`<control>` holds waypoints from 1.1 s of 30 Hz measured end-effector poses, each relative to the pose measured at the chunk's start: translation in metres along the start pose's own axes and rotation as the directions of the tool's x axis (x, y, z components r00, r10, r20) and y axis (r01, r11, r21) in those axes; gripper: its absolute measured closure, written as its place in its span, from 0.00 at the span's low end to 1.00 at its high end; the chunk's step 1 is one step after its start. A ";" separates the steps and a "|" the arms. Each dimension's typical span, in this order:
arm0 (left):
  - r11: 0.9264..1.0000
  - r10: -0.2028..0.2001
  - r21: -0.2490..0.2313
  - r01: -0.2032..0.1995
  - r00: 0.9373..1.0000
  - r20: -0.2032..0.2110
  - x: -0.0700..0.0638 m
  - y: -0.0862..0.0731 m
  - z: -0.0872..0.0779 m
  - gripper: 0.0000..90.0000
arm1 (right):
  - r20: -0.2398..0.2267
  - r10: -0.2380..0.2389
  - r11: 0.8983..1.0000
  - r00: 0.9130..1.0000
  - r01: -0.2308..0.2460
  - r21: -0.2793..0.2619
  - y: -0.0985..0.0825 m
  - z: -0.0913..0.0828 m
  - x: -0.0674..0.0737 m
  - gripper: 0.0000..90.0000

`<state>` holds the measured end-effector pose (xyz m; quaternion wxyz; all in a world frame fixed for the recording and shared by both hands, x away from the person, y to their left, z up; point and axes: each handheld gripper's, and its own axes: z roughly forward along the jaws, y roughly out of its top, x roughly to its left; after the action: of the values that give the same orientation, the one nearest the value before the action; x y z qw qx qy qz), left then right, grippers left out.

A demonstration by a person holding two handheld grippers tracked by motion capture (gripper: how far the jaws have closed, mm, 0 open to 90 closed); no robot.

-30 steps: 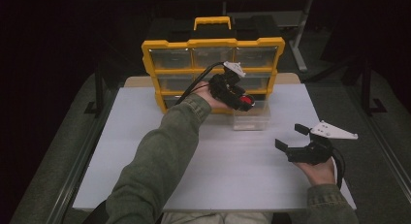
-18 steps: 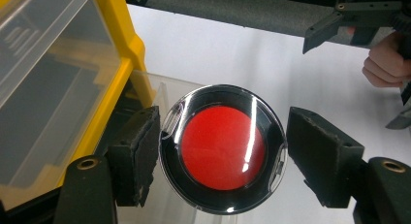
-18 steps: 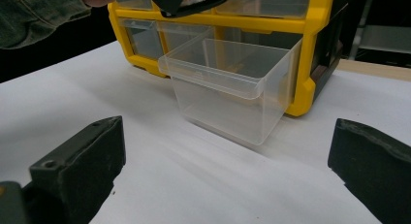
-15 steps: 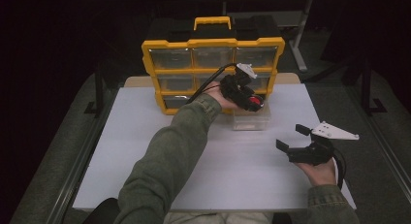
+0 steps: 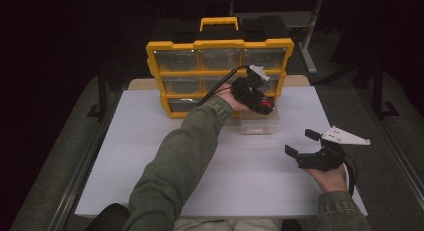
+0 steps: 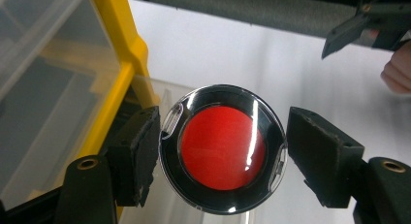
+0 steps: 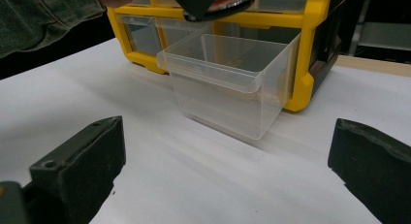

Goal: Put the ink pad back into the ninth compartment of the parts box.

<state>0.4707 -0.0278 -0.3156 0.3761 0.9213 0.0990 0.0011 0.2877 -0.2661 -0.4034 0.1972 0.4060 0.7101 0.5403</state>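
A round black disc with a red centre (image 6: 222, 147) sits between the pads of my left gripper (image 6: 223, 149), which is shut on its rim. In the high view that gripper (image 5: 261, 105) hangs just over a clear plastic drawer bin (image 5: 259, 125) standing on the white table in front of the yellow organizer (image 5: 220, 43). The right gripper view looks at the bin (image 7: 232, 83) from the side, with the disc (image 7: 228, 2) just above its open top. My right gripper (image 5: 301, 142) rests open at the right of the table, nothing between its jaws.
The organizer has clear drawers in yellow frames and a carry handle (image 5: 219, 23) on top; its lower right slot stands behind the bin. The white table surface (image 5: 150, 141) spreads to the left and front. Dark stands and floor surround the table.
My left hand has carried the disc to the right and slightly down, ending over the clear bin. The right hand has kept still.
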 end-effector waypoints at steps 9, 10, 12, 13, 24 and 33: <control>0.998 0.005 0.058 -0.005 1.000 0.014 0.002 -0.005 0.000 0.32 | -0.001 -0.008 1.000 1.000 0.008 0.006 -0.001 0.000 0.001 0.00; 0.998 0.018 0.060 -0.019 1.000 0.020 -0.001 -0.005 -0.002 0.32 | 0.001 -0.010 1.000 1.000 0.010 0.006 -0.001 0.000 0.001 0.00; 0.998 0.042 0.056 -0.042 0.999 0.006 -0.007 -0.005 -0.005 0.20 | 0.004 -0.013 1.000 1.000 0.013 0.015 -0.002 0.000 0.001 0.00; 0.998 0.057 0.037 -0.057 0.998 -0.004 -0.013 -0.005 -0.010 0.18 | 0.005 -0.015 1.000 1.000 0.015 0.015 -0.002 0.001 0.001 0.00; 0.999 0.033 -0.026 -0.034 0.999 -0.012 -0.019 -0.023 -0.034 0.00 | 0.011 -0.026 0.999 1.000 0.026 0.020 0.000 0.003 0.002 0.00; 0.996 0.019 -0.090 -0.020 1.000 -0.013 -0.024 -0.041 -0.048 0.00 | 0.011 -0.024 0.999 1.000 0.024 0.021 0.000 0.003 0.003 0.00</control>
<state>0.4361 0.0300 -0.3080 0.4166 0.9043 0.0918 0.0147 0.2881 -0.2625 -0.4036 0.2033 0.4026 0.7194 0.5283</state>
